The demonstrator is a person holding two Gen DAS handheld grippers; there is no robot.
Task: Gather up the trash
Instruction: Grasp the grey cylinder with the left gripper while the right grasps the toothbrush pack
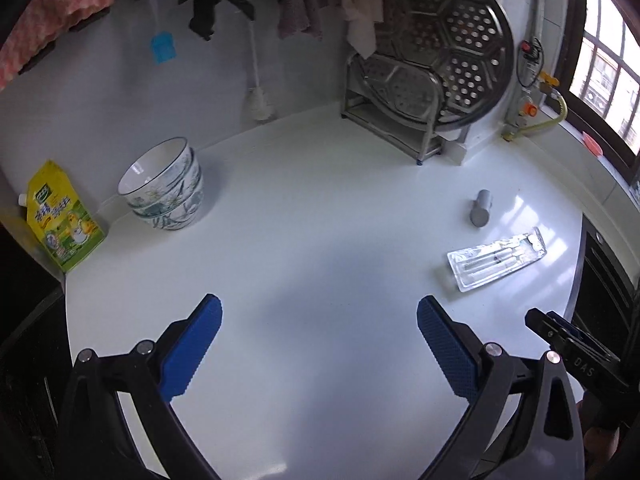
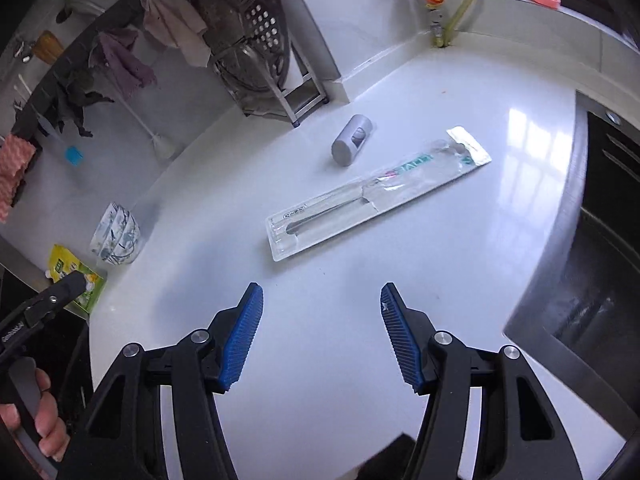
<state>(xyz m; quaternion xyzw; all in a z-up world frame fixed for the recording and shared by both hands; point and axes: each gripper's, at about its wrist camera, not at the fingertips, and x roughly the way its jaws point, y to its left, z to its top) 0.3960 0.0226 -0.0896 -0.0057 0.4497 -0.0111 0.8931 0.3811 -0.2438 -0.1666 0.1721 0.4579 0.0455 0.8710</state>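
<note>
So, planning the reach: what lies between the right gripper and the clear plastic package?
Only bare white countertop lies between the open right gripper and the clear plastic package, as the right wrist view shows.

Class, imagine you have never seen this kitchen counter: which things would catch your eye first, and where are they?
The long clear plastic package lies flat mid-counter, ahead of the open right gripper, with a small grey cylinder on its side just beyond it. At the back, a big perforated steel tray leans in a rack, and stacked patterned bowls sit far left.
</note>
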